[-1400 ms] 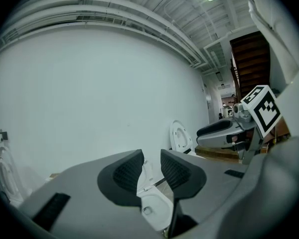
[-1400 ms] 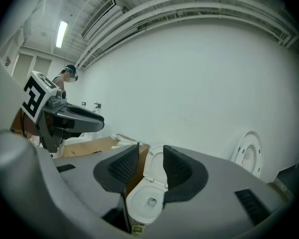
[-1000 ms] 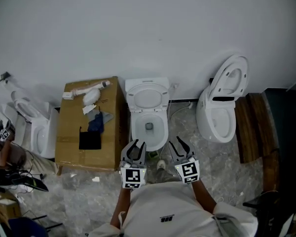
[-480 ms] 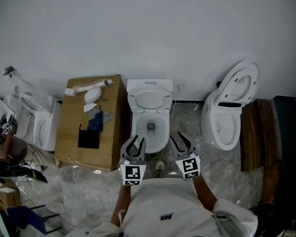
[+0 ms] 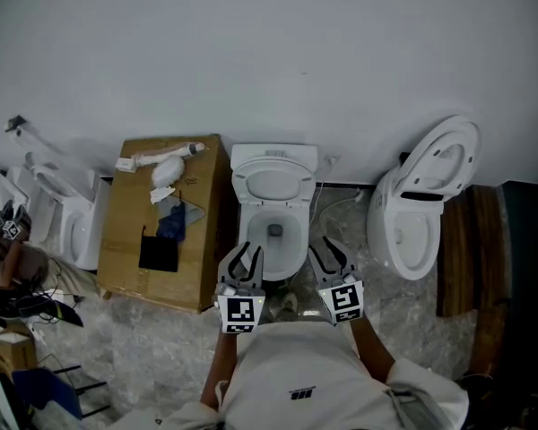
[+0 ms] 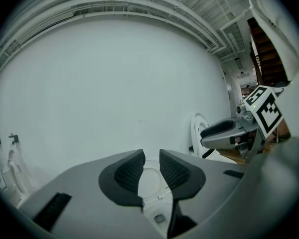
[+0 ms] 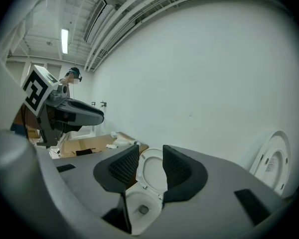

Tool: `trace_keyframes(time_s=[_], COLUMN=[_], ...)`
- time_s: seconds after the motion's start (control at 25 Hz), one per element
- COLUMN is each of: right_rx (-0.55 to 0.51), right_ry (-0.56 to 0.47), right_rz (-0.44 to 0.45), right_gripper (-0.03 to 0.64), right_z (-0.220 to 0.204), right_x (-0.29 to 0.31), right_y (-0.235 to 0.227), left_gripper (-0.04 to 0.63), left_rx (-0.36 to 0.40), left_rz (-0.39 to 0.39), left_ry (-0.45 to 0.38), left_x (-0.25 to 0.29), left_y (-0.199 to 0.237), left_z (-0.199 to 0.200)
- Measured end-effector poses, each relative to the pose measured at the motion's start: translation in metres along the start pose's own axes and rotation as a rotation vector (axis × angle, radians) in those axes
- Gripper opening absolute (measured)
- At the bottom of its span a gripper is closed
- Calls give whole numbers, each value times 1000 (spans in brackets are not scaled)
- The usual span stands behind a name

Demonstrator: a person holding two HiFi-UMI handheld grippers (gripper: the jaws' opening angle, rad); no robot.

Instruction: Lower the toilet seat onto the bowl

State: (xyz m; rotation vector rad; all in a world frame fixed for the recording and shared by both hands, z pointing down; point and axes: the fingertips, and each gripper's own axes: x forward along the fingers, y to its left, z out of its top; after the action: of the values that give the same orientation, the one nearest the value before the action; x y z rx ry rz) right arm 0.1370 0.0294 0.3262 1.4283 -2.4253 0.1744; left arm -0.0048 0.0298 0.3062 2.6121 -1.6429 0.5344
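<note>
Toilet seat (image 5: 274, 183) upright, leaning back toward white wall. Bowl (image 5: 271, 236) open below it. Left gripper (image 5: 247, 260) and right gripper (image 5: 327, 254) side by side just in front of bowl, touching neither seat nor bowl. Both grippers' jaws narrowly apart, nothing held; seat visible through each gap, farther off. Cardboard box (image 5: 125, 240) just left of toilet. 2nd toilet (image 5: 403, 231) at right, lid raised. Small logo (image 5: 302, 393) on person's shirt (image 5: 278, 361), too small to read.
</note>
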Motion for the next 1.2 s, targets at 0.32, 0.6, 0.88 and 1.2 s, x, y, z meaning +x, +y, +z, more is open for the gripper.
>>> trace_keyframes(time_s=[0.32, 0.6, 0.88, 1.2], right_rx=[3, 17, 27, 9], right_ry=[21, 54, 99, 151], right_rz=[-24, -65, -104, -124], right_gripper=[147, 147, 147, 147], right_z=[2, 4, 0, -5], right_x=[39, 81, 127, 174], right_y=[-8, -17, -29, -39], left_gripper=[112, 112, 112, 112], left_rx=[9, 0, 7, 6], left_rz=[-38, -87, -158, -211], left_ry=[-5, 7, 43, 75], left_x=[40, 83, 128, 174], left_y=[26, 56, 74, 91], left_z=[-4, -11, -26, -46])
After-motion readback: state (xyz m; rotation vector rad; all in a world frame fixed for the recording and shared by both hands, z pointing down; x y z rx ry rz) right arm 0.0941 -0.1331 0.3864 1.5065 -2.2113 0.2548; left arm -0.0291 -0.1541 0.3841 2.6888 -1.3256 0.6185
